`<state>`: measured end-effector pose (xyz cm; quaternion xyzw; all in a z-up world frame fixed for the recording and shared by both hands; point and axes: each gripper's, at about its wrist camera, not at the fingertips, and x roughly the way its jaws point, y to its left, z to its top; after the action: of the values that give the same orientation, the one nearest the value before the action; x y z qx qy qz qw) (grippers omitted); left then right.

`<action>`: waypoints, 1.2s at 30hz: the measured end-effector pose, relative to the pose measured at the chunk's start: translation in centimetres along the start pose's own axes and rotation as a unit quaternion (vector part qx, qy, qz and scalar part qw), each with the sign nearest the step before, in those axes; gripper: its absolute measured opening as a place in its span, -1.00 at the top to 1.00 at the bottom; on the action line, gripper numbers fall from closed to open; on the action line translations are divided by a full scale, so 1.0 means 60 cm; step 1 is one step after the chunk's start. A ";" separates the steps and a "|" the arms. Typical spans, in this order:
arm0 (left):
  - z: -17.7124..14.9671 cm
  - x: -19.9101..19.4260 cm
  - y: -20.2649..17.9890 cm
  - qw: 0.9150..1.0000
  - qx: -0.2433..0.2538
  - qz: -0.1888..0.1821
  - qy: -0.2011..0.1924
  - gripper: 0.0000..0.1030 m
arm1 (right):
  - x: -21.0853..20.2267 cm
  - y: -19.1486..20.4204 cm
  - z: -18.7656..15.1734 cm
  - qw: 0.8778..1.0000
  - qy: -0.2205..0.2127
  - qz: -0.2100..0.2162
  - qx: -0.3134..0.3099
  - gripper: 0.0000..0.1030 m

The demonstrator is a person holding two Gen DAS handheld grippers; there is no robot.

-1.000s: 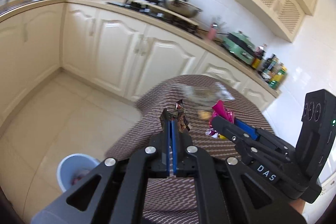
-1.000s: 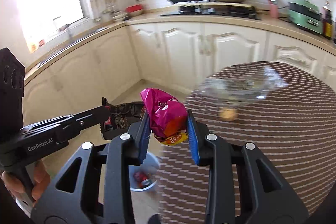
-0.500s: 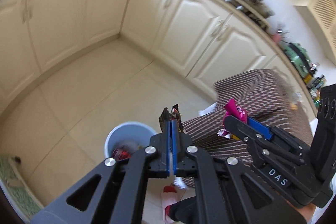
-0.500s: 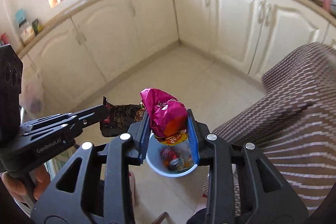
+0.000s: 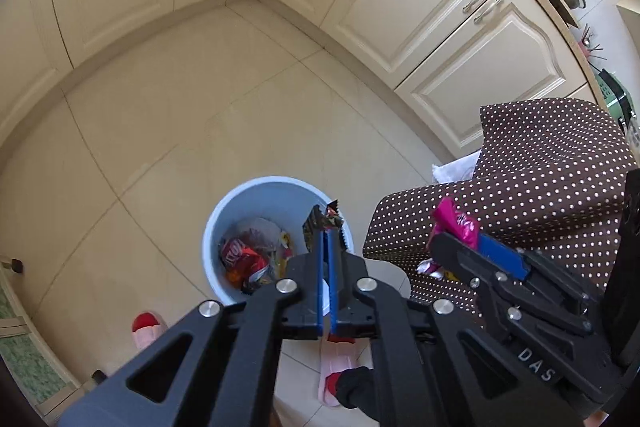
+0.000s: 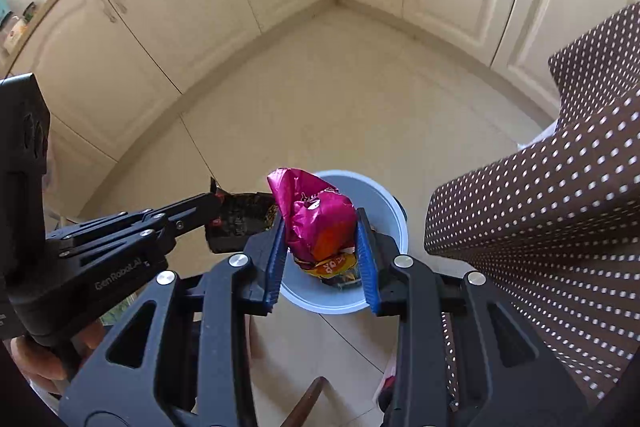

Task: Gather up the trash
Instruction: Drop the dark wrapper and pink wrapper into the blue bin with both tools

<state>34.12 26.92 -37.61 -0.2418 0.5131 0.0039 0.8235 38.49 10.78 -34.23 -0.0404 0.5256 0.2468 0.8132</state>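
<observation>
a kitchen corner fills both views: cream cabinets with metal handles run along two walls above a pale tiled floor. at the right hangs a brown tablecloth with white polka dots, draped down toward the floor. on the tiles beside the cloth stands a light blue trash bin, round and open-topped, already holding crumpled wrappers, one of them red (the rest is a jumble of white and yellow). pink slippers lie on the floor near the bin.

the right gripper hangs above the bin with its blue-padded jaws partly closed on a magenta snack bag, puffy, with an orange and yellow patch at its lower end; the bag sits directly over the bin's mouth. the left gripper has its jaws pinched almost together on a dark crumpled wrapper, whose jagged edge sticks up past the fingertips. in the left wrist view that wrapper lies over the bin's right rim; in the right wrist view it appears just left of the bin. the two grippers are near each other, not touching.
</observation>
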 end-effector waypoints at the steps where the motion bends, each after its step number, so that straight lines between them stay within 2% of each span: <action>1: 0.000 0.007 0.002 1.000 -0.003 0.001 0.004 0.95 | 0.005 -0.003 -0.001 1.000 0.003 0.000 0.003 0.38; 5: 0.003 0.025 -0.003 1.000 -0.012 -0.001 0.009 0.89 | 0.027 -0.011 -0.013 1.000 0.013 0.000 0.010 0.38; 6: 0.003 0.026 -0.003 1.000 -0.010 0.001 0.010 0.82 | 0.032 -0.013 -0.015 1.000 0.016 0.000 0.013 0.38; 7: 0.003 0.025 -0.005 1.000 -0.006 0.005 0.008 0.62 | 0.037 -0.014 -0.017 1.000 0.018 -0.001 0.015 0.38; 9: 0.001 0.022 -0.007 1.000 0.001 0.017 0.000 0.49 | 0.046 -0.020 -0.017 1.000 0.021 0.000 0.018 0.38; 20: 0.000 0.017 -0.002 0.999 0.009 0.041 -0.002 0.49 | 0.058 -0.004 -0.013 1.000 0.023 0.002 0.015 0.38; 36: 0.002 0.017 0.009 0.998 0.002 0.055 -0.001 0.46 | 0.070 0.002 -0.004 1.000 0.021 0.002 0.015 0.32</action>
<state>34.57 27.19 -38.65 -0.2114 0.5248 0.0481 0.8231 39.59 12.30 -37.98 -0.0325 0.5465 0.2398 0.8018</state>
